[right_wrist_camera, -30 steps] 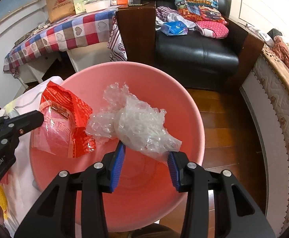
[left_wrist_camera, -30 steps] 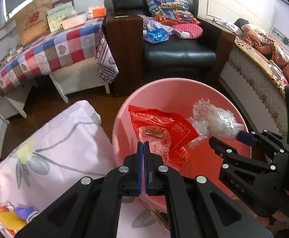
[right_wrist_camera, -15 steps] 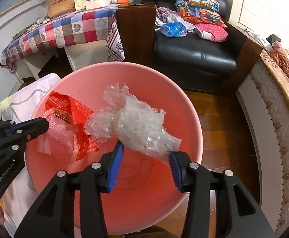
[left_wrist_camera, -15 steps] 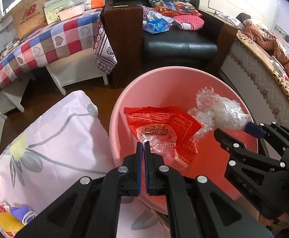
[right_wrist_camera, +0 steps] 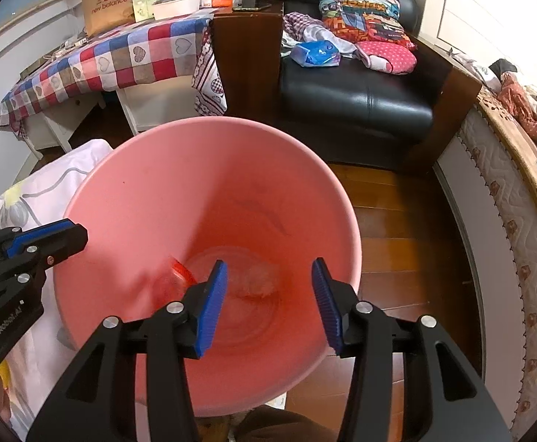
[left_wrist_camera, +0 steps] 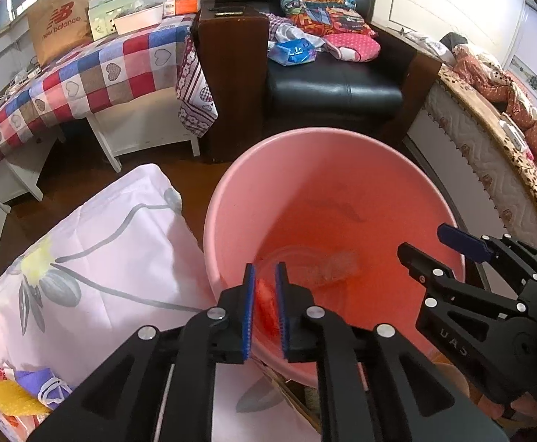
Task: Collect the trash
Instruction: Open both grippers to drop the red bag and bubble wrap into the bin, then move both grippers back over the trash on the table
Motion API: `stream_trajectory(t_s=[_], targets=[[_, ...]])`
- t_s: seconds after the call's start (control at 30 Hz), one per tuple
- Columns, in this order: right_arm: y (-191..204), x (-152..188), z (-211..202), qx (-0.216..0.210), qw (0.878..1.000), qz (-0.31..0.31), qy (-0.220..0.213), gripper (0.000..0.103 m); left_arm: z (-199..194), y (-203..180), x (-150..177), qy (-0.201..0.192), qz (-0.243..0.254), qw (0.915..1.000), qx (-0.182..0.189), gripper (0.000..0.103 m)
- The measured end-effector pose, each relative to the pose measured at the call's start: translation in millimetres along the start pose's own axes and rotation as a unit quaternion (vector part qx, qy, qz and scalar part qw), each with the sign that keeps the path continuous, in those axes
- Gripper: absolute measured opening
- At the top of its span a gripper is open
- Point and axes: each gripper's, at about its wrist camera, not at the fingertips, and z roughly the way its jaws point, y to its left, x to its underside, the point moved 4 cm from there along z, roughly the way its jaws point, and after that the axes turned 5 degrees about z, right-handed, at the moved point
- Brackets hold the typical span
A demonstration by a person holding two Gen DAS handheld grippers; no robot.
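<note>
- Leftover trash (left_wrist_camera: pixel 14 394): yellow and purple scraps lie at the near-left corner of the floral cloth (left_wrist_camera: pixel 95 243), well left of the bin (left_wrist_camera: pixel 327 154). In my judgement this is what the next move turns on: the scraps sit to the left of and nearer than both claws, and the left one is much the closer.
- Left claw (left_wrist_camera: pixel 265 307): it hangs over the bin's near-left rim, its blue pads a narrow gap apart and holding nothing. The red showing between them is the wrapper far below.
- Wrapper (right_wrist_camera: pixel 180 272): red, blurred, lying at the bin's bottom towards the left side.
- Clear plastic (right_wrist_camera: pixel 257 280): a pale crumpled wad at the bottom, just right of the wrapper; whether they touch I cannot tell.
- Right claw (right_wrist_camera: pixel 270 304): spread wide and empty above the bin's middle, the wad straight beneath it. It is the farther of the two from the scraps on the cloth.
</note>
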Motion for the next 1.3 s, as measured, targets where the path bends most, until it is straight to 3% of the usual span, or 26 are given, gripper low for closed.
stream_trajectory(t_s=[0.17,0.37,0.57,0.77,1.0,1.3], targets=[[-1,2,-11,-0.016,1.000,0.006,-0.009,0.048,-17,1,-2,-0.021,-0.008,0.9997,0.011,0.020],[6,5,-35,-0.040,0.999,0.003,-0.034,0.048,-50,9,6,-0.053,-0.018,0.9982,0.021,0.021],[24,13,-70,-0.084,0.994,-0.004,-0.064,0.048,-96,29,29,-0.090,-0.016,0.9958,-0.002,0.021],[72,29,-103,-0.147,0.985,-0.036,-0.081,0.048,-152,79,72,-0.118,-0.042,0.9909,-0.050,0.021],[132,57,-120,-0.208,0.972,-0.077,-0.072,0.048,-205,154,139,-0.126,-0.120,0.9802,-0.096,0.021],[187,103,-126,-0.249,0.958,-0.136,-0.043,0.048,-222,208,236,-0.100,-0.195,0.9670,-0.130,0.028]])
